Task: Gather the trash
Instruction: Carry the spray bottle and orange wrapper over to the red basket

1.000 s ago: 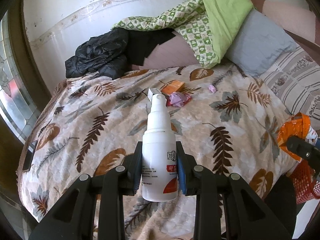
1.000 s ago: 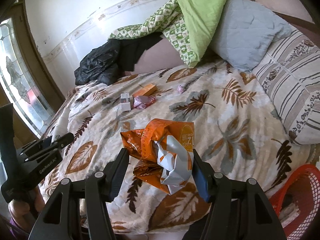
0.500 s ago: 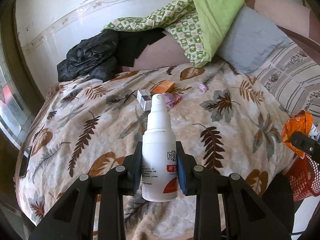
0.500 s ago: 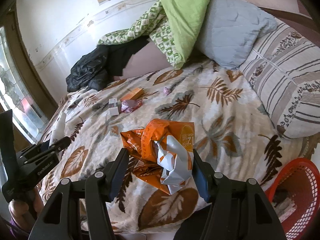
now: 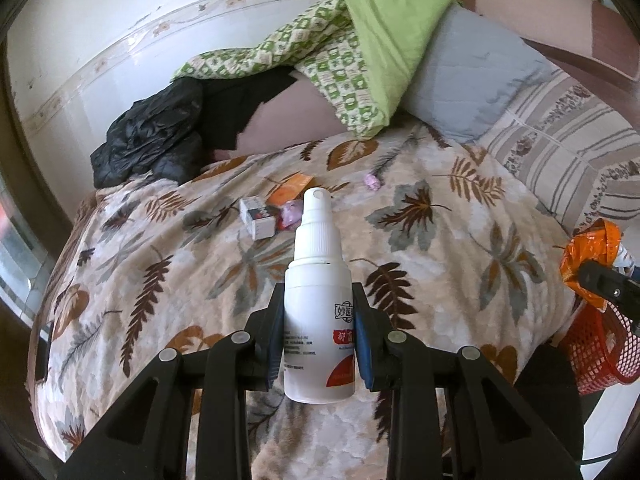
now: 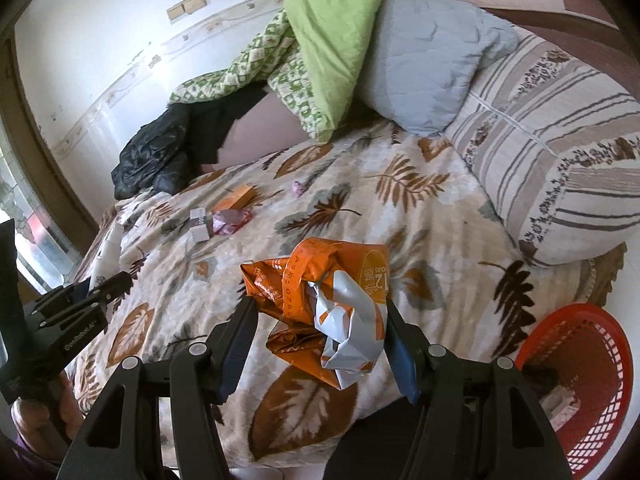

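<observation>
My left gripper (image 5: 318,332) is shut on a white spray bottle (image 5: 318,300) with a red label, held upright above the leaf-patterned bed cover (image 5: 160,264). My right gripper (image 6: 320,340) is shut on a crumpled orange and silver wrapper (image 6: 324,304) over the bed's near edge. A red mesh basket (image 6: 580,380) stands on the floor at the lower right, with something lying inside. Farther up the bed lie a small white box (image 5: 258,216), an orange packet (image 5: 290,188), a pink wrapper (image 5: 291,213) and a small pink scrap (image 5: 372,181).
A black jacket (image 5: 148,140), a green quilt (image 5: 352,48), a grey pillow (image 5: 472,84) and a striped pillow (image 6: 560,152) crowd the head of the bed against the wall. A window is at the far left. A hand (image 6: 36,412) holds the left gripper's handle.
Both grippers have drifted sideways toward the right along the bed's near edge, each keeping its grip. The red basket now shows larger in the right wrist view.
</observation>
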A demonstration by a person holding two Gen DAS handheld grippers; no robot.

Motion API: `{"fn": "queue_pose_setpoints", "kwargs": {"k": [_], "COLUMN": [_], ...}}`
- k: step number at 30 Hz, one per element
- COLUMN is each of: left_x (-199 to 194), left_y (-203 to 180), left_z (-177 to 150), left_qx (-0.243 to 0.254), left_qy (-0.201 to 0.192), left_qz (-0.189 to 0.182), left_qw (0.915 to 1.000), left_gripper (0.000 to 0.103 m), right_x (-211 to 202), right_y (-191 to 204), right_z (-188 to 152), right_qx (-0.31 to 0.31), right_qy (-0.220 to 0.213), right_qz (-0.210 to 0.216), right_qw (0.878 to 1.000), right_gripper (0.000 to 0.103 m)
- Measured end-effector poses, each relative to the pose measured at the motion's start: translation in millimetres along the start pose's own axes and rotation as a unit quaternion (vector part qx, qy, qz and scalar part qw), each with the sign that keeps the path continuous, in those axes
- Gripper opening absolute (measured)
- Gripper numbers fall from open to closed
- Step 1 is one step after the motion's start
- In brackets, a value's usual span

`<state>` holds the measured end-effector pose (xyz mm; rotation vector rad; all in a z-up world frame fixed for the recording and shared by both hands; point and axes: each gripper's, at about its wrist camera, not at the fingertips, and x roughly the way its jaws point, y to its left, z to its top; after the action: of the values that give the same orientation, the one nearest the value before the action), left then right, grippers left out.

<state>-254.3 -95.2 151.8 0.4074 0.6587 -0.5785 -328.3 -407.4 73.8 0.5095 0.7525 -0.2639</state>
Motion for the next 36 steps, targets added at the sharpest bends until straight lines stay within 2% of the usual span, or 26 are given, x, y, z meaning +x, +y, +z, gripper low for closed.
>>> {"fn": "queue_pose_setpoints", "kwargs": {"k": [19, 26, 36], "left_x": [0.5, -4.2, -9.8], "left_y": [-77.0, -109.7, -163.9], "left_z": [10.1, 13.5, 16.3], "left_qx": [0.075, 0.107, 0.154], "left_qy": [-0.011, -0.020, -0.026], "left_qz": [-0.057, -0.082, -0.128], "left_qw": [0.9955, 0.9907, 0.9793], "left_gripper": [0.029, 0.029, 0.029], "right_x": [-20.5, -30.1, -48.7], "right_y": [-57.7, -76.5, -112.8], "right_z": [-12.3, -17.4, -27.5], "right_qx": [0.059, 0.075, 0.107], "right_qy": [-0.011, -0.015, -0.023], "right_qz": [-0.046, -0.062, -0.095], "right_qw": [0.997, 0.995, 0.989], "right_gripper": [0.065, 0.065, 0.065]}}
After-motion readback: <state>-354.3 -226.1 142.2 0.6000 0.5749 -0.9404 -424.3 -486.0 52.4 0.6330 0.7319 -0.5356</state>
